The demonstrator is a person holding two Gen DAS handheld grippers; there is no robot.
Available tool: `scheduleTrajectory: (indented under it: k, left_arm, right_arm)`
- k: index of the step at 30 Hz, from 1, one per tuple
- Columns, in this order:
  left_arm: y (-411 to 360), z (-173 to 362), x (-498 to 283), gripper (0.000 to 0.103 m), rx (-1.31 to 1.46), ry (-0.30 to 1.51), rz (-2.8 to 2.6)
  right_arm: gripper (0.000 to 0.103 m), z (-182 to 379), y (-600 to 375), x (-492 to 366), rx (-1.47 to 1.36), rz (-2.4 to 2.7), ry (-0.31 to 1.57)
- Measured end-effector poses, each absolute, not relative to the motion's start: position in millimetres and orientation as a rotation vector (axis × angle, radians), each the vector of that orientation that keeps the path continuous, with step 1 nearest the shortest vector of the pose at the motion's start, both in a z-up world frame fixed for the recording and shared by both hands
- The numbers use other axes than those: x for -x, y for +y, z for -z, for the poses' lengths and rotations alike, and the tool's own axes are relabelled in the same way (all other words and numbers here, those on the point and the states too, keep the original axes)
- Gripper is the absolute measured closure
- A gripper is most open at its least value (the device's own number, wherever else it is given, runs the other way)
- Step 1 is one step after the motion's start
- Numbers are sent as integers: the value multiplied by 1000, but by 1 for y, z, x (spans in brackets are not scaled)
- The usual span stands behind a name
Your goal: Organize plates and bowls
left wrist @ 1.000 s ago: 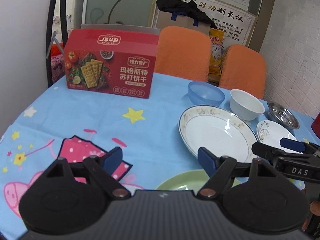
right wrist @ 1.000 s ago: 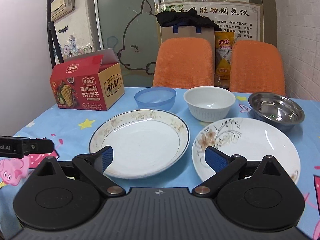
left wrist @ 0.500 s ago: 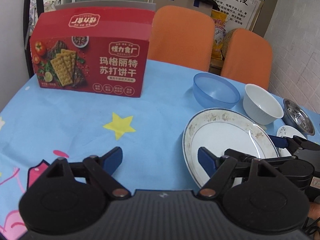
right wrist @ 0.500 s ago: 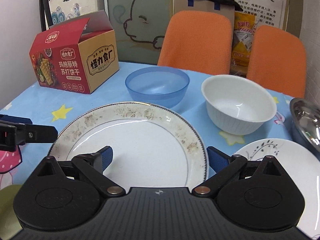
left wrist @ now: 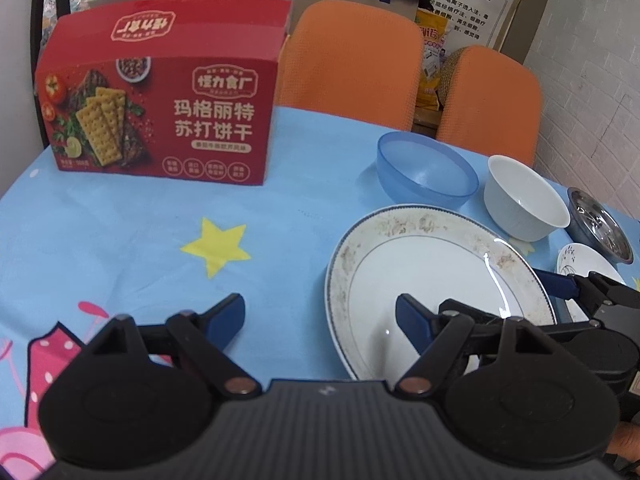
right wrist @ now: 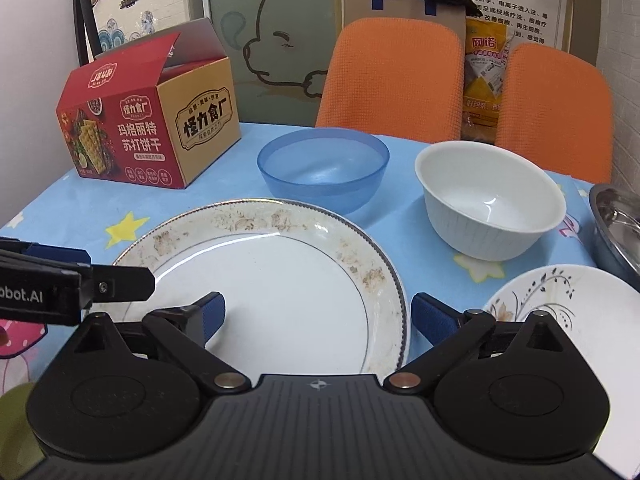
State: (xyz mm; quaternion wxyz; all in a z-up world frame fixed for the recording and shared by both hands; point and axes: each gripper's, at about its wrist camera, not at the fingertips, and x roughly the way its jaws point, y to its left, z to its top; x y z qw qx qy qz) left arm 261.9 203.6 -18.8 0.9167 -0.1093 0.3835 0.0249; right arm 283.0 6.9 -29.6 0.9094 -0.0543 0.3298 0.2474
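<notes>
A large white plate with a brown-patterned rim (right wrist: 280, 280) lies on the blue tablecloth; it also shows in the left wrist view (left wrist: 432, 280). Behind it stand a blue bowl (right wrist: 323, 168), a white bowl (right wrist: 490, 204) and a steel bowl (right wrist: 618, 224). A smaller floral plate (right wrist: 560, 304) lies at the right. My right gripper (right wrist: 316, 316) is open, its fingers straddling the large plate's right rim. My left gripper (left wrist: 320, 316) is open over the plate's left edge. A green plate's edge (right wrist: 16, 400) peeks at lower left.
A red cracker box (left wrist: 160, 120) with an open flap stands at the back left of the table. Two orange chairs (right wrist: 392, 76) stand behind the table's far edge. A white brick wall (left wrist: 592, 80) is at the right.
Both grippers have moved forward toward the large plate and the bowls. The green plate has dropped out of the left wrist view.
</notes>
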Motion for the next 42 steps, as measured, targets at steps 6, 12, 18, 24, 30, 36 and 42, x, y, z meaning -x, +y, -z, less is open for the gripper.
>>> scheduleTrajectory:
  k: [6, 12, 18, 24, 30, 36, 42]
  left_arm:
    - [195, 30, -273, 25, 194, 800, -43]
    - [189, 33, -276, 25, 148, 774, -44]
    - [187, 34, -275, 25, 142, 767, -34]
    - [187, 34, -275, 26, 146, 762, -33]
    - [182, 33, -272, 52, 150, 746, 16]
    - [178, 31, -272, 70, 141, 743, 10]
    - [181, 28, -271, 70, 132, 739, -15]
  right_arm:
    - [0, 35, 14, -274, 187, -512, 637]
    - [0, 35, 10, -278, 181, -519, 625]
    - [0, 35, 11, -275, 188, -527, 634]
    - [0, 35, 12, -274, 183, -519, 632]
    - [0, 36, 13, -271, 187, -533, 615]
    - [0, 34, 10, -271, 172, -504, 599]
    - [0, 32, 9, -271, 142, -508, 601]
